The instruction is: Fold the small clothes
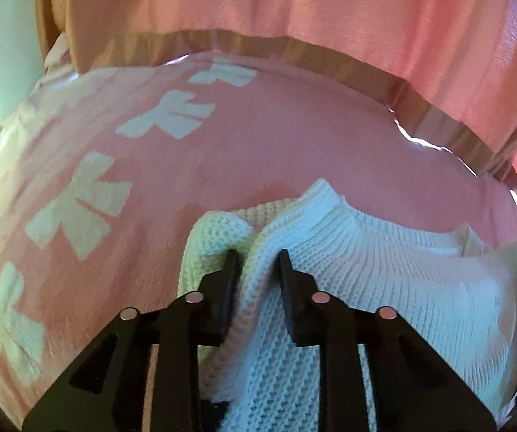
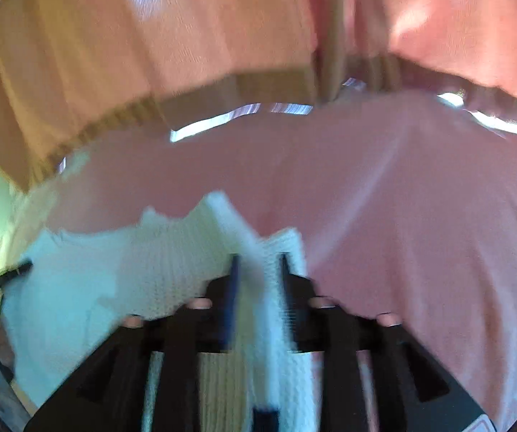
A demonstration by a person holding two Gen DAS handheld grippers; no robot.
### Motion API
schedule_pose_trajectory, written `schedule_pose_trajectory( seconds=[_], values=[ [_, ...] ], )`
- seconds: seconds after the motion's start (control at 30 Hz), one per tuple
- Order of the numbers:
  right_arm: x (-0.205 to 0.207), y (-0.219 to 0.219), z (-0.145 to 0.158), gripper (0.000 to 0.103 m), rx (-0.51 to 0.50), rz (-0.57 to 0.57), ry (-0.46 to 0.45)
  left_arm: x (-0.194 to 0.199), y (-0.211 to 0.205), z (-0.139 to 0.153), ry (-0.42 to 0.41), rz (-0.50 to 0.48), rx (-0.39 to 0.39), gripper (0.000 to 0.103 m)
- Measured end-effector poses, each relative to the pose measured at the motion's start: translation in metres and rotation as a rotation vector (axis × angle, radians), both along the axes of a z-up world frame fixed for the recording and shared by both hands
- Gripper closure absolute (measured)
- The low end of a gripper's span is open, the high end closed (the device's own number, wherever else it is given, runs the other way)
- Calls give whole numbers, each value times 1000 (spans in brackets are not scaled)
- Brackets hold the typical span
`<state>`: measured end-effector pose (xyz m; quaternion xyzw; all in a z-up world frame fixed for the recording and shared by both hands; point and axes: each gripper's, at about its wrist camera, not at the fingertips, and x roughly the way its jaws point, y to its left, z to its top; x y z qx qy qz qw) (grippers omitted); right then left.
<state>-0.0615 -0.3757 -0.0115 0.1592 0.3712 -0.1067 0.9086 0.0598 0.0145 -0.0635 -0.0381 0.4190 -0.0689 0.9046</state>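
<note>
Left gripper [image 1: 258,262] pinches fold of white knit sweater [image 1: 384,280]; right gripper [image 2: 258,264] pinches sweater's opposite edge, above pink cloth [image 1: 276,151].

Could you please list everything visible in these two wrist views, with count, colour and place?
knit sweater: one, white, chunky ribbed knit, lying on the pink cover and pinched at two spots by both grippers.
bed cover: one, pink, spread under the sweater across both views.
bow prints: at least four, white, in a row along the left of the cover in the left wrist view.
curtain: pink, hanging behind the far edge of the cover.
left gripper: one, black, jaws closed on a fold of the sweater.
right gripper: one, black, blurred by motion, jaws closed on a fold of the sweater.
</note>
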Motion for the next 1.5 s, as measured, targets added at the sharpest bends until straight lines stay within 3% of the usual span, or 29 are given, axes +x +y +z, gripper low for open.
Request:
schedule_pose_trajectory(
  seconds=[0.07, 0.13, 0.17, 0.2, 0.23, 0.3, 0.5, 0.6, 0.63, 0.67, 0.7, 0.73, 0.8, 0.9, 1.0, 1.1, 1.2, 1.23, 1.4, 1.5],
  values=[
    [-22, 4, 7, 43, 49, -20, -8, -14, 7, 10, -1, -7, -30, 67],
    [-46, 9, 4, 33, 70, -34, 17, -30, 17, 20, -20, -2, -72, 43],
    [-52, 12, 0, 28, 82, -30, 35, -41, 25, 25, -30, 19, -100, 36],
    [-59, 13, -10, 28, 104, -22, 82, -49, 34, 27, -34, 39, -135, 22],
    [-60, 15, -17, 28, 122, -35, 121, -55, 42, 27, -32, 59, -168, 16],
    [-62, 10, -24, 27, 212, -21, 153, -63, 58, 18, -1, 87, -245, 16],
    [-56, 15, -39, 26, 328, 74, 193, -72, 70, -25, 149, 107, -413, 16],
    [-48, 19, -40, 24, 323, 92, 185, -72, 60, -27, 127, 105, -375, 16],
    [-45, 20, -39, 26, 311, 95, 179, -70, 56, -26, 120, 106, -361, 17],
    [-42, 23, -40, 50, 300, 93, 177, -69, 55, -26, 115, 106, -353, 19],
    [-39, 24, -40, 68, 288, 92, 172, -68, 54, -24, 107, 107, -346, 44],
    [-37, 22, -39, 74, 308, 103, 155, -63, 50, -24, 116, 69, -366, 73],
    [-44, 24, -20, 78, 264, 93, 80, -59, 47, -16, 123, 51, -409, 79],
    [-68, 23, 18, 80, 247, 72, -78, -66, 32, 25, 25, -26, -411, 80],
    [-89, 25, 49, 80, 139, 47, -152, -72, 15, 49, -15, -92, -419, 80],
    [-89, 11, 30, 79, 45, -4, -47, -66, -1, 30, 23, -118, -325, 80],
    [-71, -12, -30, 72, 126, -16, 189, -56, -5, -17, 129, -96, -250, 78],
    [-74, -17, -32, 68, 151, -29, 191, -57, -3, -24, 122, -88, -254, 76],
    [-115, -16, 23, 63, -58, -131, 2, -76, -4, 9, 41, -86, -236, 74],
    [-112, -1, 45, 75, -25, -36, -82, -84, -7, 32, -13, -74, -252, 75]
  ],
)
